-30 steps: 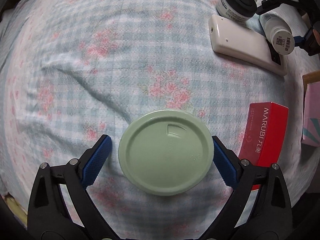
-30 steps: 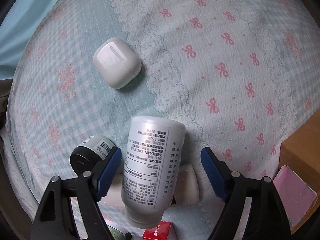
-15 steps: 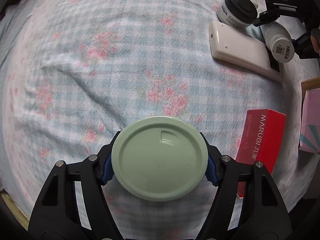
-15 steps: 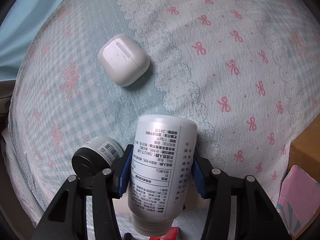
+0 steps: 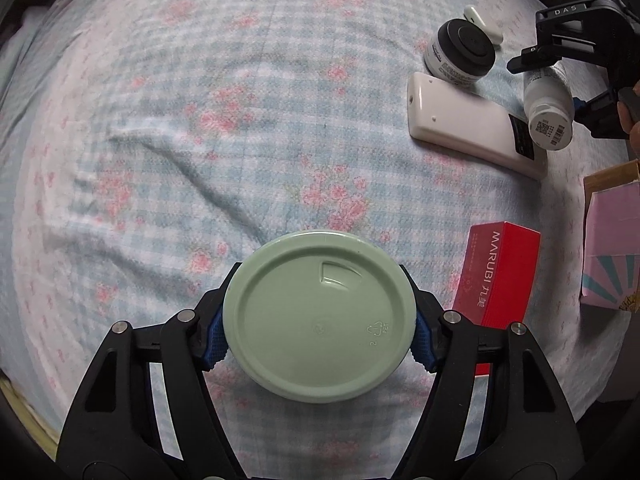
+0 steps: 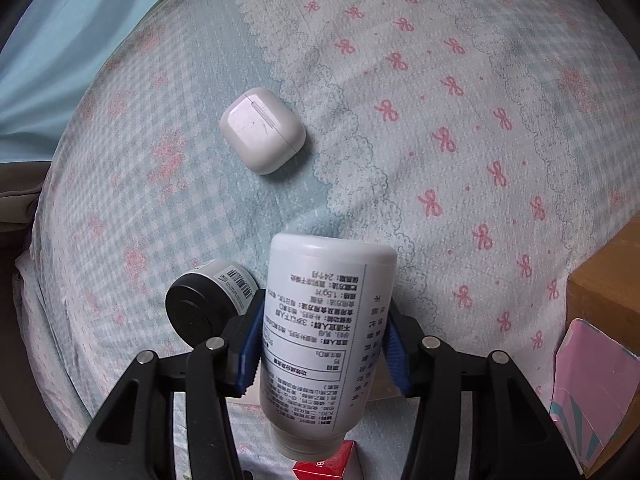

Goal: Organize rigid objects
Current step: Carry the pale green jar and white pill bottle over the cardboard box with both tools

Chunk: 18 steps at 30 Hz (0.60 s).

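My left gripper (image 5: 319,340) is shut on a round pale green lid (image 5: 320,312), its blue pads pressing both edges, held over the bed. My right gripper (image 6: 323,348) is shut on a white printed bottle (image 6: 324,332), held cap toward the camera. That bottle (image 5: 547,108) and the right gripper (image 5: 576,36) also show at the far right of the left wrist view.
On the flowered bedspread lie a white earbud case (image 6: 262,134), a black-lidded jar (image 6: 208,306) (image 5: 460,54), a white remote (image 5: 472,128), a red MARUBI box (image 5: 498,278), a pink box (image 5: 610,248) and a brown cardboard box (image 6: 604,280).
Both grippers closed: the left on the green lid, the right on the white bottle. Both objects have since lifted slightly off the bed.
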### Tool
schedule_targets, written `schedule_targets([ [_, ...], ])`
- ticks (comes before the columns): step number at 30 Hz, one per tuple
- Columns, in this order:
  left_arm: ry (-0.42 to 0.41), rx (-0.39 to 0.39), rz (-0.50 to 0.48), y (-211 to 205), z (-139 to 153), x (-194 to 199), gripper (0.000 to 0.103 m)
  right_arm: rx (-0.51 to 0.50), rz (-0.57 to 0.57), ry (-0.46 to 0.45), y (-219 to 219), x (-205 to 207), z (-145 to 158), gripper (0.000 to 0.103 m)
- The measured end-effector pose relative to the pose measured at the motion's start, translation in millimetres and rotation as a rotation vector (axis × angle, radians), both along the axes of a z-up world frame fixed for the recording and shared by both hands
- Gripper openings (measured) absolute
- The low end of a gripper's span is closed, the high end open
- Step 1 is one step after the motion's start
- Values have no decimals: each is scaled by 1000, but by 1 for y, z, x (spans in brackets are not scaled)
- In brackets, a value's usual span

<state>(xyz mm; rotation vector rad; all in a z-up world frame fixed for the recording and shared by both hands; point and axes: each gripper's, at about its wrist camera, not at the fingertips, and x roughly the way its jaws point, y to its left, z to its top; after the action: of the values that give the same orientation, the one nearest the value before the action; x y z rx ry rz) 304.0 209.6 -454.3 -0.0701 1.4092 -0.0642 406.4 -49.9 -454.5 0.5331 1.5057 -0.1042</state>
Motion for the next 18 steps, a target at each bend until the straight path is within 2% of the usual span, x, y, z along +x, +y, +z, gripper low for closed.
schedule_targets([
  [9, -65, -6, 4, 10, 39, -20, 68, 26, 1, -63, -5, -24, 37, 48],
  [18, -170, -18, -40, 1, 110, -46, 68, 74, -23, -139, -8, -72, 108, 48],
])
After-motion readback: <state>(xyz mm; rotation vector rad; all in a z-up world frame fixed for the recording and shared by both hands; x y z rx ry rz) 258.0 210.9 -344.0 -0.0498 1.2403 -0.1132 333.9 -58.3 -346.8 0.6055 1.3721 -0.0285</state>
